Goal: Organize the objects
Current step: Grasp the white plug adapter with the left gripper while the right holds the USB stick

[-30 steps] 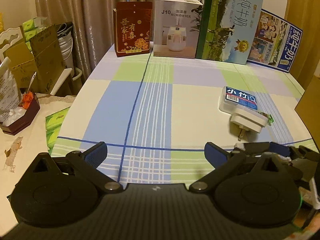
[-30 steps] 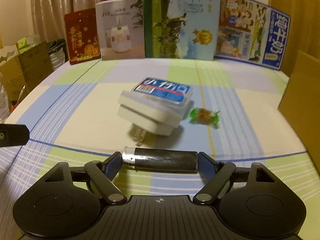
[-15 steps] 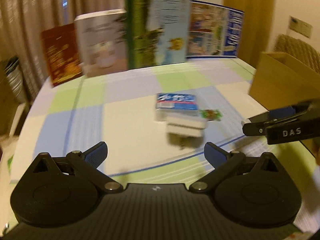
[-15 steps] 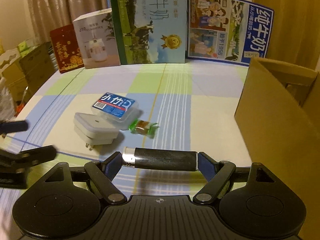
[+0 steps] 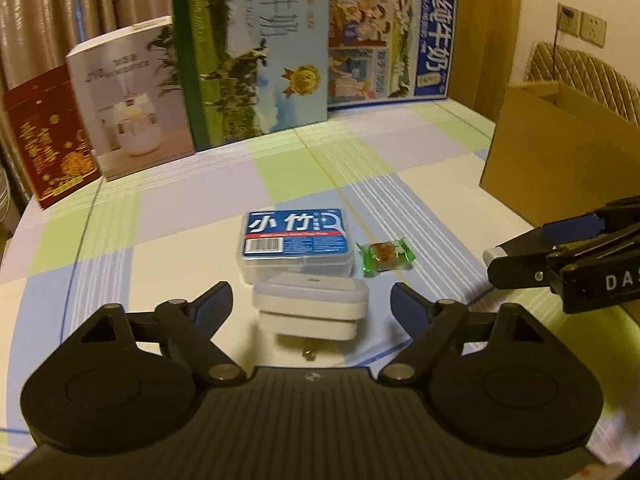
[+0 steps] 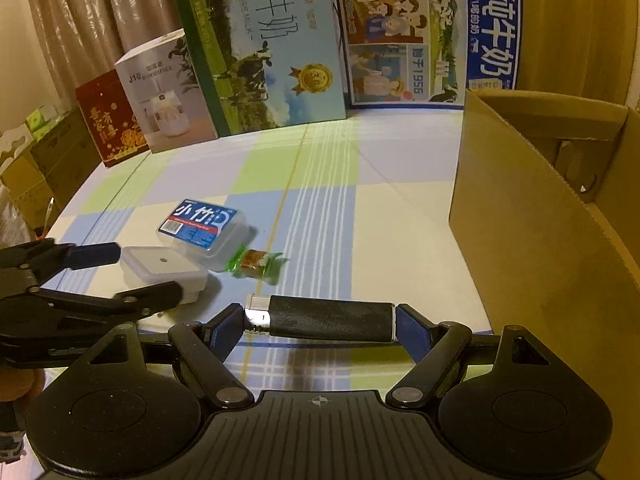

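Our right tongs (image 6: 320,320) clamp a black cylindrical tool with a silver cap (image 6: 324,317) end to end between their blue pads, held crosswise above the near edge of the surface (image 6: 400,232). Our left tongs (image 5: 312,304) stand wide and empty, their fingers on either side of the white plug adapter (image 5: 310,312), not yet touching it. Just beyond the adapter and against it lies the clear box with a blue label (image 5: 296,246), and beside that the green-wrapped candy (image 5: 386,258). To the right stands the open cardboard box (image 6: 540,208), which we judge to be where things go. The step in hand looks like carrying the black tool over to that box; next it wants a swing right and a release over the opening, while the left tongs close on the adapter.
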Motion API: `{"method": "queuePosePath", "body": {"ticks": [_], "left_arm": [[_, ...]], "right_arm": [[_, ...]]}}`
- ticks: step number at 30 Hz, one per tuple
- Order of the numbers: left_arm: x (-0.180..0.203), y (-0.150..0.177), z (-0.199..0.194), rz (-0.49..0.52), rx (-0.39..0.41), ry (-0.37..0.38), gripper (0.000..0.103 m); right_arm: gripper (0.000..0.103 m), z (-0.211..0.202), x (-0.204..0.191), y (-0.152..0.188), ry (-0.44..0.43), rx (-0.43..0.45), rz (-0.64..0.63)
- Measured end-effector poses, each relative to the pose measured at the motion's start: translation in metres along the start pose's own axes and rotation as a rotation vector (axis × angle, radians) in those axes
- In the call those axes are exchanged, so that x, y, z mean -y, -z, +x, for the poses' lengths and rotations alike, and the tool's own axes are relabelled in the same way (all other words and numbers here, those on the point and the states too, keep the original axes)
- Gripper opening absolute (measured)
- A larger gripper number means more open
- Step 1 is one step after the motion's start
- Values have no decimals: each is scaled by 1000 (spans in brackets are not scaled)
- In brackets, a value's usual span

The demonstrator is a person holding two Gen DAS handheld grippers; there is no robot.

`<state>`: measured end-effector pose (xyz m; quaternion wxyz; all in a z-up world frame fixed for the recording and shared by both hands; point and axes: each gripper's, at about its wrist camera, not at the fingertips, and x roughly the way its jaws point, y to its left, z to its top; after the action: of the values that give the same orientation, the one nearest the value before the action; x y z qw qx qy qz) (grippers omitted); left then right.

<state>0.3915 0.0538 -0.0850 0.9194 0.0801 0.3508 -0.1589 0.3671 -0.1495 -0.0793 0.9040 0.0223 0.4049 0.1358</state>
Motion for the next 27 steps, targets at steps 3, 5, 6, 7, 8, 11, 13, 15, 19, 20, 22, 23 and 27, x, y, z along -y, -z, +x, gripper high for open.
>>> {"method": "queuePosePath", "body": {"ticks": [3, 5, 6, 7, 8, 11, 13, 15, 19, 20, 22, 23, 27], "left_arm": [[3, 0, 8, 25, -21, 1, 78], [3, 1, 12, 29, -28, -3, 77], [2, 1, 13, 25, -31, -1, 75], [2, 1, 14, 20, -31, -1, 73], [1, 2, 15, 18, -29, -2, 72], [-1, 1, 15, 1, -27, 2, 62], [-3, 1, 14, -28, -28, 5, 61], [-2, 1, 13, -39, -33, 17, 61], [2, 3, 5, -70, -52, 13, 61], [4, 4, 1, -84, -56, 2, 61], [7, 8, -6, -113, -67, -10, 60], [8, 10, -9, -126, -74, -13, 60], [16, 20, -29, -163, -90, -30, 60]], "right_arm": [[78, 1, 1, -1, -4, 2, -9], [78, 3, 1, -1, -4, 3, -10], [78, 3, 1, -1, -5, 2, -9], [78, 4, 1, -2, -5, 0, -9], [78, 4, 1, -1, -6, -2, -10], [78, 5, -2, 0, -9, -6, -16], [78, 6, -4, 0, -11, -10, -16], [78, 7, -5, 0, -10, -10, -15], [78, 5, -3, -1, -12, -6, -8], [78, 4, -3, -1, -13, -6, -8], [78, 1, -1, 0, -10, -3, -4], [78, -1, 0, 0, -10, -2, 1], [78, -14, 2, -1, -16, 10, 20]]}}
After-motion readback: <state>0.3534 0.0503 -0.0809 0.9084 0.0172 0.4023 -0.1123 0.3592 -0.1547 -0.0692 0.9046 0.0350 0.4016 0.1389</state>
